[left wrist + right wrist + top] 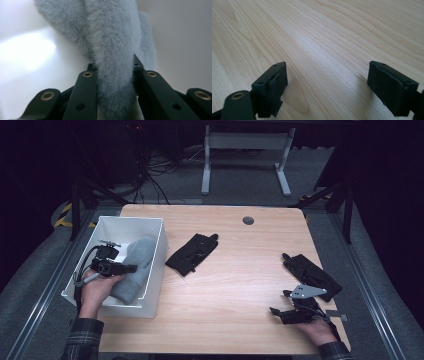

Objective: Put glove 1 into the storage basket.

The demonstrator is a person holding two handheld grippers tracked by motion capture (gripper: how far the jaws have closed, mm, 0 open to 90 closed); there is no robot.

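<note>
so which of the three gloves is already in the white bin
The fuzzy grey glove, pinched in the left gripper inside the white bin. The two black gloves, and, lie on the bare table.

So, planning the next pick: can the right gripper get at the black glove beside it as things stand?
Probably yes. The right gripper is open and empty over bare table, and the black glove lies just beyond it with nothing between.
</note>
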